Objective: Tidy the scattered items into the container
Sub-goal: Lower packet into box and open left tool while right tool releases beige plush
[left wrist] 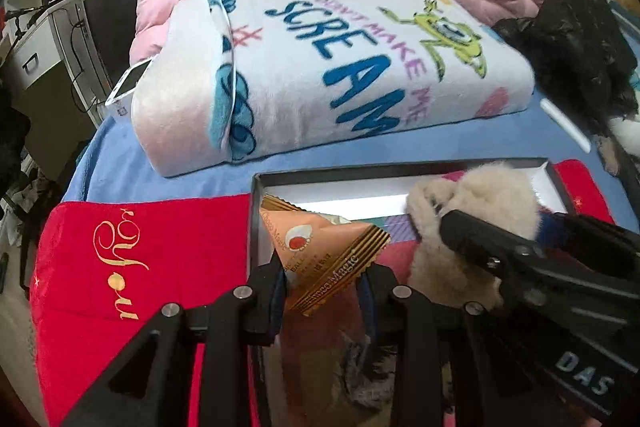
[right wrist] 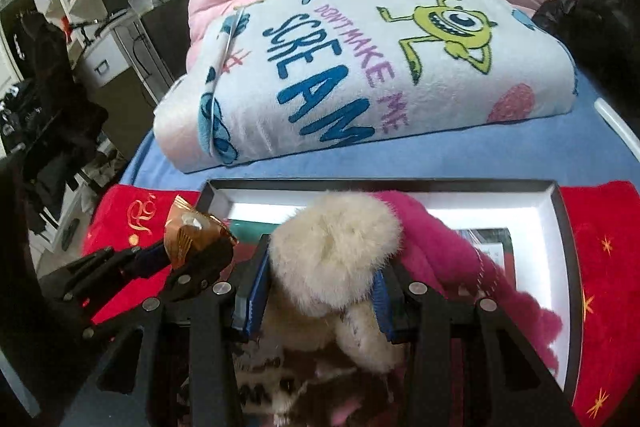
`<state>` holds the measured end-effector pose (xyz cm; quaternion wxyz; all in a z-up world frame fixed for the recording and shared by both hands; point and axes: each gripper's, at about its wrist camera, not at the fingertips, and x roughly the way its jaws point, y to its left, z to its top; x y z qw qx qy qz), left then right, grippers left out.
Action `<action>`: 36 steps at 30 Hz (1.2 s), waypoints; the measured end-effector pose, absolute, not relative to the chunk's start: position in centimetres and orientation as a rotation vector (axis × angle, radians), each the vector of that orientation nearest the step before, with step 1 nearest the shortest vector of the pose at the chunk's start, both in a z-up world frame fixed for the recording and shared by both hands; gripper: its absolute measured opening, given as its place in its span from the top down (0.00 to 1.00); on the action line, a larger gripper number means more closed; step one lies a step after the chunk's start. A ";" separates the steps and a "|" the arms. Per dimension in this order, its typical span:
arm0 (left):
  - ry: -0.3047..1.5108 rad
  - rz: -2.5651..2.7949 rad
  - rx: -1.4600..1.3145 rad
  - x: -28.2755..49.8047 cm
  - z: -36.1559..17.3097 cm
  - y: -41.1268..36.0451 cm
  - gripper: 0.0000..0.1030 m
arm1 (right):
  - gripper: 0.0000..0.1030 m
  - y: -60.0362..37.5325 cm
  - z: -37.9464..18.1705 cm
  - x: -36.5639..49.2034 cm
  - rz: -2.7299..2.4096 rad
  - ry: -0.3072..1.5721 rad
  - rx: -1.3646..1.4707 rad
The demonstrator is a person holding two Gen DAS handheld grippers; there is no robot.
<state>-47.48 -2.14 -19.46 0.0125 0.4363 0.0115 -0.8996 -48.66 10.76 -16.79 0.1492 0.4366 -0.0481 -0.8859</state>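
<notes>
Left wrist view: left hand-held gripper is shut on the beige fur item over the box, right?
Not the fur item. The left wrist view shows the left hand-held gripper shut on the orange snack packet over the box; the right hand-held gripper has the beige fur item.

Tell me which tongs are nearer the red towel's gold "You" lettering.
Left. The left tongs, shut on the orange snack packet, are beside the gold lettering on the red towel. The right tongs, gripping the cream fluffy toy, are farther away, over the box.
</notes>
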 end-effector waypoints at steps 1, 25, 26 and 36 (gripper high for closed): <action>-0.007 -2.811 1.369 -47.7 -19.7 -2.0 0.69 | 0.59 10.7 -16.9 -48.7 -2.545 -0.139 1.258; 0.026 -2.971 1.358 -45.3 -20.8 -0.8 0.00 | 0.17 10.5 -18.3 -47.6 -2.468 -0.281 1.263; 0.006 -2.995 1.319 -45.0 -20.3 -0.3 0.00 | 0.11 10.3 -17.9 -47.4 -2.501 -0.241 1.270; -0.078 -2.962 1.277 -44.8 -19.0 -0.2 0.00 | 0.00 10.9 -16.4 -47.1 -2.530 -0.276 1.295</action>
